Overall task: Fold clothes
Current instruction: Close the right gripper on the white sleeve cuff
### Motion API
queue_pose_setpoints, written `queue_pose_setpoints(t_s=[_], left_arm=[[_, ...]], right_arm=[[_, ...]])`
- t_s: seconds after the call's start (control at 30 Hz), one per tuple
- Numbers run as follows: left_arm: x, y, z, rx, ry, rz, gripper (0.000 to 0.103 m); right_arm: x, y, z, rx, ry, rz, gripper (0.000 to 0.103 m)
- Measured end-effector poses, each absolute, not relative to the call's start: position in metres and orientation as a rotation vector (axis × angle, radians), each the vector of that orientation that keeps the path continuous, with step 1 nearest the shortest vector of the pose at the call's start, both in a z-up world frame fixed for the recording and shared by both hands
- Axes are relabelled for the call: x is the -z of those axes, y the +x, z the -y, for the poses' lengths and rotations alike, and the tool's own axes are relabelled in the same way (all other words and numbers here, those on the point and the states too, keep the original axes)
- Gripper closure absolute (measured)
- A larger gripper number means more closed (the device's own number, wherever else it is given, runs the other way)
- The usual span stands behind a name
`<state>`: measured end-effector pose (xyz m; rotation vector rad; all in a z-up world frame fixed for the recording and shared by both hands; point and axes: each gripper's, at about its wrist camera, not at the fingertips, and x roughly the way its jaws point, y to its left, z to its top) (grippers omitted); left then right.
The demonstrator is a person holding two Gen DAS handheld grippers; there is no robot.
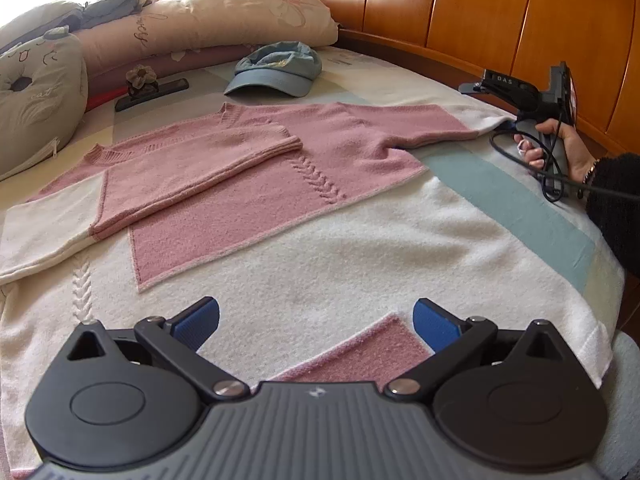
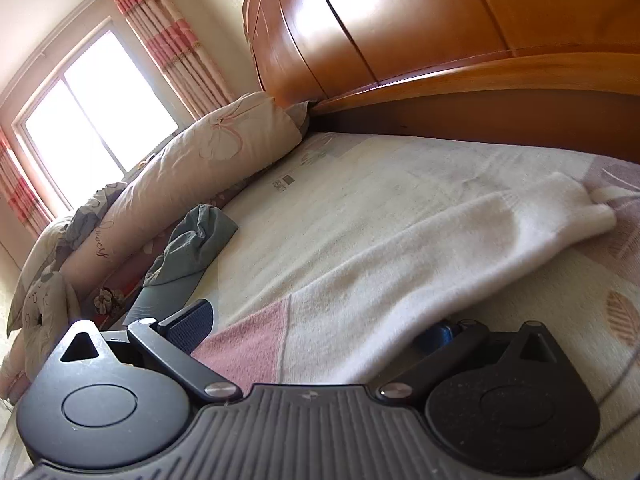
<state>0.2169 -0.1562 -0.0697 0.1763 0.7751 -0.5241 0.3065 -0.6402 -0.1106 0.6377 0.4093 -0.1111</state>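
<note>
In the left wrist view, the pink and white knitted sweater (image 1: 248,184) lies flat on the bed (image 1: 520,200), with one sleeve (image 1: 192,172) already folded across the chest. The other sleeve (image 1: 460,120) stretches out toward the right, where a hand (image 1: 560,148) holds the right hand-held gripper (image 1: 508,122) at the white cuff. Whether that gripper is closed on the cuff I cannot tell from here. The left hand-held gripper (image 1: 316,324) hovers with its jaws wide apart above the white lower part of the sweater, holding nothing. A blue cap (image 1: 276,70) lies well apart, near the pillows (image 1: 224,20).

In the right wrist view, the right hand-held gripper (image 2: 316,332) has its blue pads wide apart on both sides of the sleeve (image 2: 400,248), not pinching it; the cuff (image 2: 588,208) lies further ahead.

The knit looks thick, soft and light. I judge it will sag and stretch when lifted, so a hold at the cuff or along an edge seems best.
</note>
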Motion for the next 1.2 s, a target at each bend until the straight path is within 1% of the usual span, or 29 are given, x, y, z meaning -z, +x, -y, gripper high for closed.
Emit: queue_pose_setpoints(t_s=[0.43, 0.7, 1.2], left_arm=[[0.068, 0.199, 0.141, 0.509, 0.130, -0.771, 0.001], [0.061, 0.191, 0.148, 0.525, 0.169, -0.750, 0.001], [0.057, 0.190, 0.134, 0.502, 0.141, -0.740, 0.001]], right_arm=[[0.111, 0.310, 0.642, 0.100, 0.644, -0.400, 0.000], [0.108, 0.310, 0.643, 0.074, 0.645, -0.399, 0.000], [0.074, 0.315, 0.628, 0.034, 0.597, -0.384, 0.000]])
